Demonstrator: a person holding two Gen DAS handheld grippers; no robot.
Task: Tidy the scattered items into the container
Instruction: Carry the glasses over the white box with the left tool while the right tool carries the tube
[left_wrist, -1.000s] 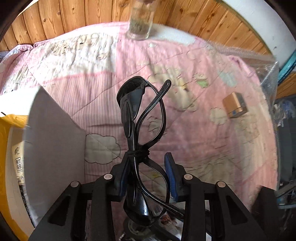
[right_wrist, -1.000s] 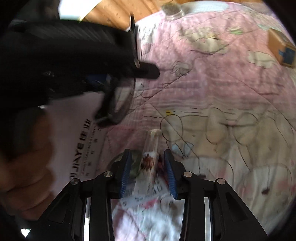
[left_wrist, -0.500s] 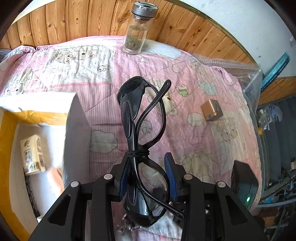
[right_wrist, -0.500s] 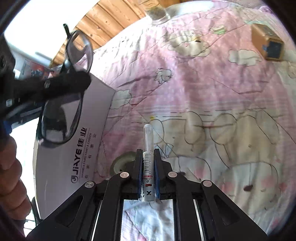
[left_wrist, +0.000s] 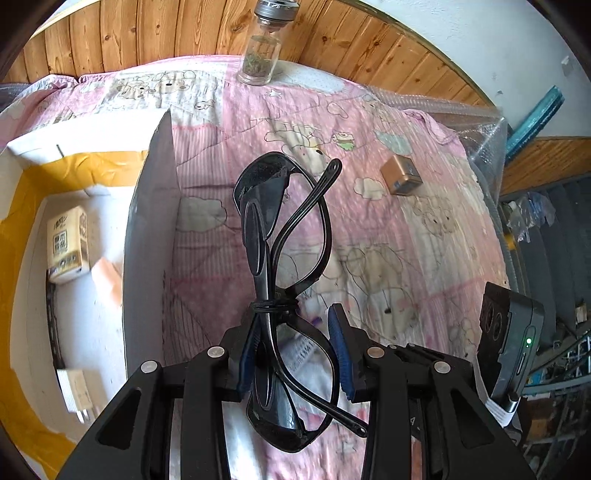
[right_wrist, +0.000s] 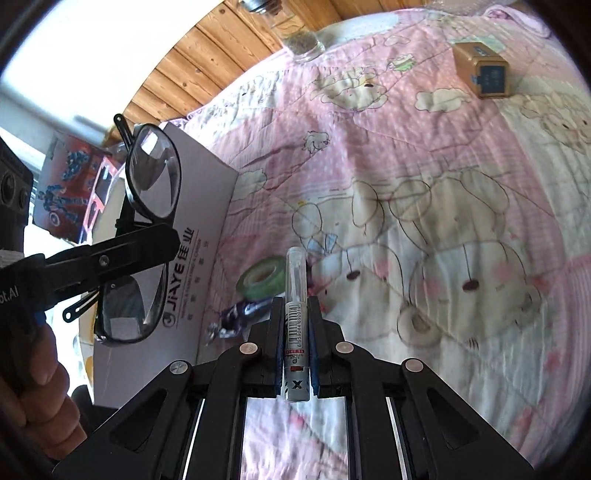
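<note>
A pair of black glasses (left_wrist: 280, 236) hangs folded in my left gripper (left_wrist: 294, 332), which is shut on its frame, above the pink quilt. The white cardboard box (left_wrist: 147, 240) with yellow tape stands just to the left; its open inside holds a tissue pack (left_wrist: 66, 243) and a white plug (left_wrist: 77, 391). In the right wrist view the same glasses (right_wrist: 153, 177) hang beside the box wall (right_wrist: 192, 266). My right gripper (right_wrist: 295, 314) is shut on a pen with a clear cap (right_wrist: 295, 280), which points forward above the quilt.
A green tape roll (right_wrist: 262, 280) and a purple wrapped item (right_wrist: 240, 314) lie on the quilt by the box. A small gold box (left_wrist: 400, 173) sits further right. A glass jar (left_wrist: 262, 48) stands at the far edge by the wooden wall. A hand (right_wrist: 40, 387) is at lower left.
The right gripper shut on the pen and lifted it off the quilt. The left gripper rose with the glasses, and more of the box's inside now shows.
</note>
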